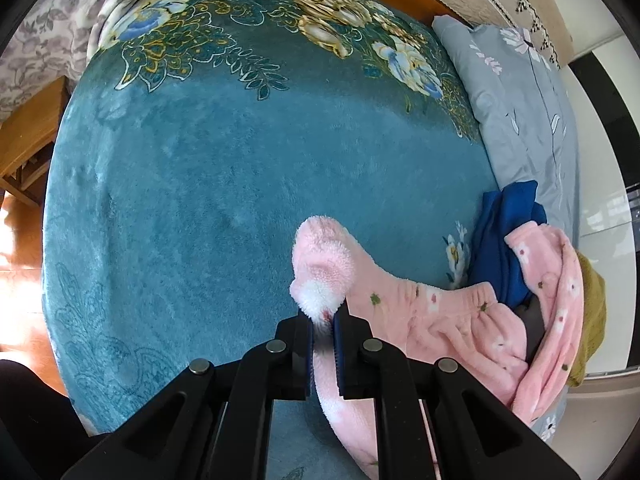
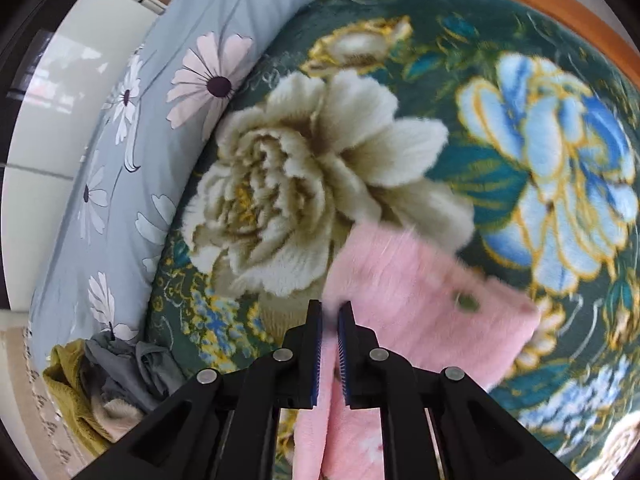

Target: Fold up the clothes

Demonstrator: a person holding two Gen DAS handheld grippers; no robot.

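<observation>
Teal floral blanket is spread across the bed, with a grey daisy quilt along its far side. Beside that quilt a pile of unfolded clothes is heaped. From the pile, a pink fleece garment is stretched over the blanket; its long axis seems to run between the two tools. One fluffy end is pinched by the left tool. Another edge is clamped by the right tool, well away from the pile, though motion blur obscures detail. Neither arm appears nearer.
</observation>
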